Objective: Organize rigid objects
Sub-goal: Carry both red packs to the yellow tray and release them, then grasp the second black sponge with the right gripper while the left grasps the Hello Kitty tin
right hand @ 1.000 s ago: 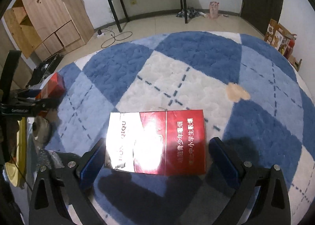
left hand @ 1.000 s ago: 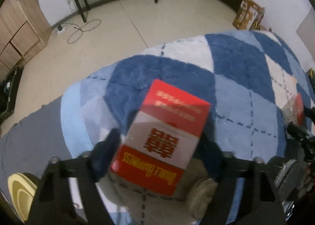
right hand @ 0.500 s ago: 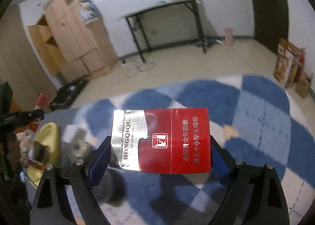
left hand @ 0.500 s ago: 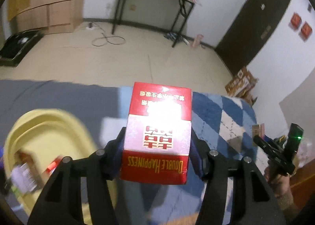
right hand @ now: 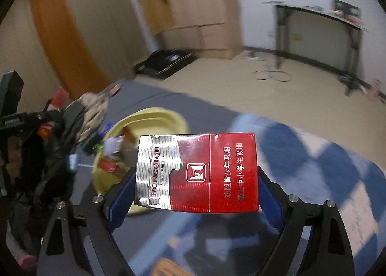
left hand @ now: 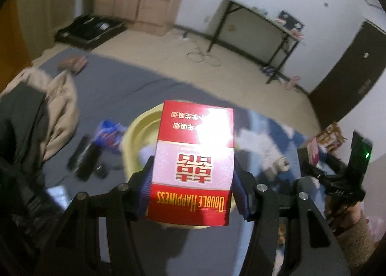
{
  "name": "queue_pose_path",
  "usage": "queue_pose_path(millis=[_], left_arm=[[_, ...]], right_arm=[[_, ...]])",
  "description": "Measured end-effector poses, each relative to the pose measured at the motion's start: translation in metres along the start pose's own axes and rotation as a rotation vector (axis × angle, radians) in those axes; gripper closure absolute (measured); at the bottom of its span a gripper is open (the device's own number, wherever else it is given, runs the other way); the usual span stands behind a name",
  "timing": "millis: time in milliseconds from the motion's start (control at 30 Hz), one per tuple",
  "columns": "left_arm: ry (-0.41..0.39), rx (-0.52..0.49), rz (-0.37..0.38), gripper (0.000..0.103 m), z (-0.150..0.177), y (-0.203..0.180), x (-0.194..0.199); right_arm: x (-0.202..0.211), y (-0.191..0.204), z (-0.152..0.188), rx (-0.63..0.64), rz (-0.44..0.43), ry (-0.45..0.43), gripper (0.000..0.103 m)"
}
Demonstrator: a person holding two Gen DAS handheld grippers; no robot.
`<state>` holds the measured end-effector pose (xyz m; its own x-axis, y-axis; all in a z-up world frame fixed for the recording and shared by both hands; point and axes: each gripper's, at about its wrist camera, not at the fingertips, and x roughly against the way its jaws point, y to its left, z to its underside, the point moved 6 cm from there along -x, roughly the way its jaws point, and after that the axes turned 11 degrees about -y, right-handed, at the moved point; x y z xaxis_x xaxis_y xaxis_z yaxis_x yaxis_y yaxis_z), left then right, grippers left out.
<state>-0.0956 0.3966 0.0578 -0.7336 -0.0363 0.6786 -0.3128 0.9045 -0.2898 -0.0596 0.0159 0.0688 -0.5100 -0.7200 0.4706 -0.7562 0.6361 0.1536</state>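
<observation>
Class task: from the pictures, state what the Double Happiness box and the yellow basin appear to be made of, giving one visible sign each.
Double Happiness box: probably glossy printed card; sharp folded edges, bright glare.
Yellow basin: probably smooth moulded plastic; uniform colour, rounded rim.

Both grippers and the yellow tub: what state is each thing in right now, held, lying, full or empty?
Left gripper: shut on the Double Happiness box, lifted above the tub.
Right gripper: shut on the Hongqiqu box, lifted clear of the rug.
Yellow tub: open, with several small packs already inside.
Blue checked rug: lying flat.
Beige jacket: crumpled in a heap.
</observation>
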Motion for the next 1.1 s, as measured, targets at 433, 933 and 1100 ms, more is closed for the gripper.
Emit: queue_pose_path(millis=[433, 933, 1100], left_arm=[[0.184, 0.031, -0.006, 0.044, 0.042, 0.025, -0.132], [0.051, 0.032, 0.183, 0.0, 0.02, -0.028, -0.07], [0.025, -0.132, 0.326, 0.0, 0.018, -0.138, -0.047]], right_arm=[[-0.179, 0.071, -0.028, 0.12, -0.043, 0.21, 0.012], [-0.144, 0.027, -0.037, -0.124, -0.035, 0.059, 0.0], [-0.021, -0.054, 0.001, -0.157, 0.16, -0.062, 0.0]])
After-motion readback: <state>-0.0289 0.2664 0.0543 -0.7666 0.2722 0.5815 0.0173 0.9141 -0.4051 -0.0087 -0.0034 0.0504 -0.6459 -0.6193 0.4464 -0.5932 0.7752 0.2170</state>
